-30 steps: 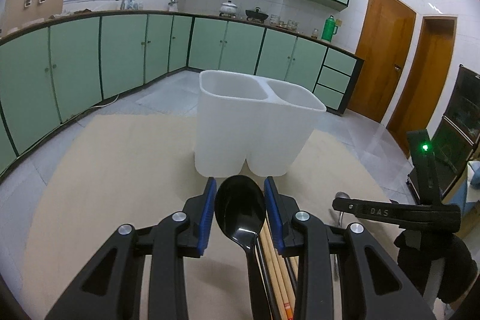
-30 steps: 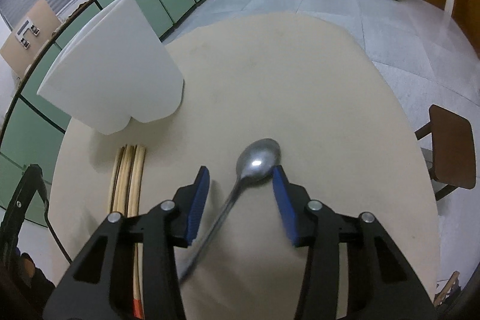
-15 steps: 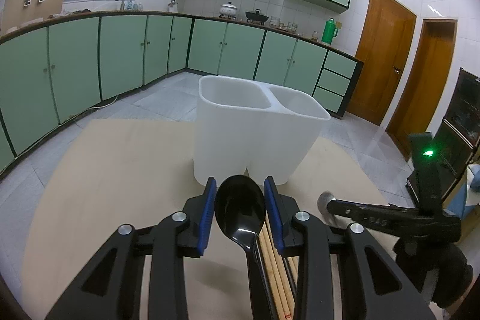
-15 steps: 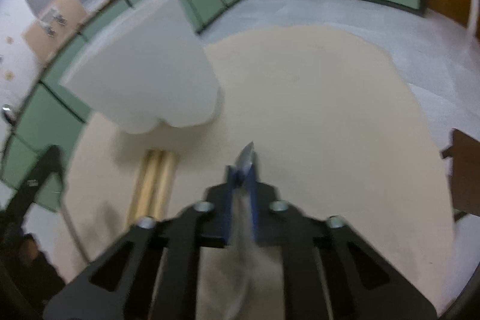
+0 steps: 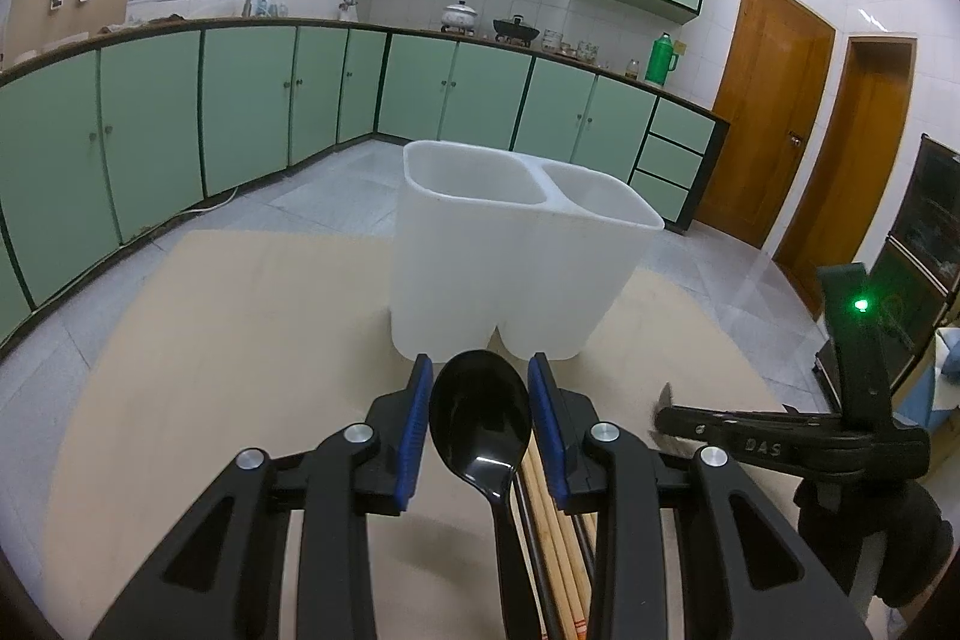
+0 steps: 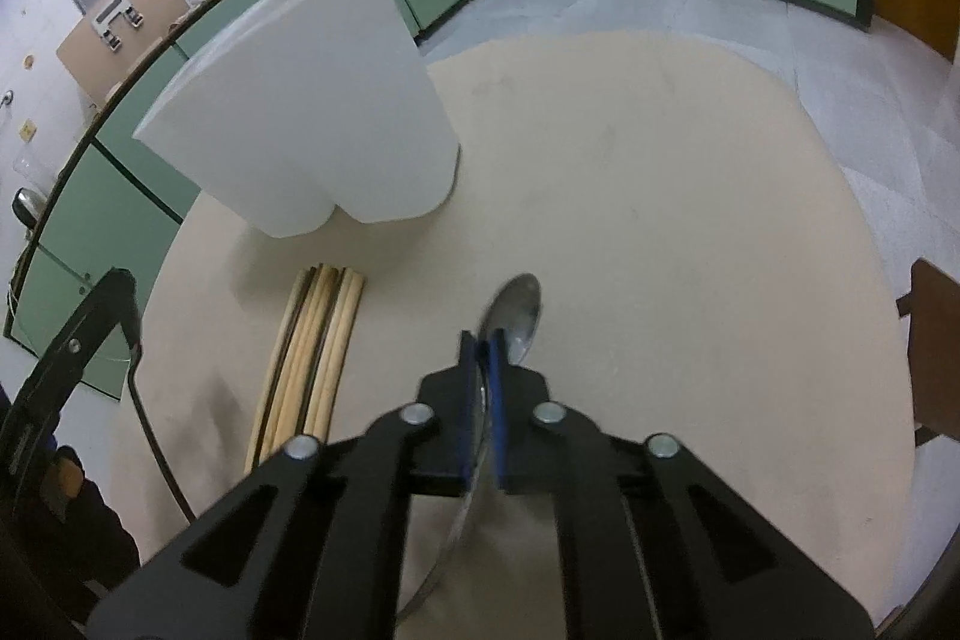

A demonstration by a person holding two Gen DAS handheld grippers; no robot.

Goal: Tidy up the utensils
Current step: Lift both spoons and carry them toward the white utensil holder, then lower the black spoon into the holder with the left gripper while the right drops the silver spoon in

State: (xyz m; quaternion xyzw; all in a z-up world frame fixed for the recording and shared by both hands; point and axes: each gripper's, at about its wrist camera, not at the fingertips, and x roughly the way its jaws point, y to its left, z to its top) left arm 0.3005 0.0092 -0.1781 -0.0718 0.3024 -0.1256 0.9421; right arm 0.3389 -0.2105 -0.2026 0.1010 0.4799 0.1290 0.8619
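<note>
A white two-compartment utensil holder (image 5: 516, 250) stands on the beige table (image 5: 228, 340); both compartments look empty. It also shows in the right wrist view (image 6: 312, 112). My left gripper (image 5: 480, 400) is shut on a black spoon (image 5: 480, 418), bowl forward, just short of the holder. My right gripper (image 6: 482, 346) is shut on a metal spoon (image 6: 516, 319), held on edge above the table right of the holder. The right gripper also shows at the right of the left wrist view (image 5: 666, 403). A bundle of wooden chopsticks (image 6: 318, 358) lies between the grippers, also seen in the left wrist view (image 5: 552, 520).
Green kitchen cabinets (image 5: 240, 112) ring the room beyond the table. A brown stool (image 6: 936, 340) stands off the table's right edge. The left gripper's body (image 6: 66, 370) shows at the left of the right wrist view.
My right gripper closed on the metal spoon and lifted it, turning it on edge. My left gripper, holding the black spoon, rose slightly and moved a little closer to the holder.
</note>
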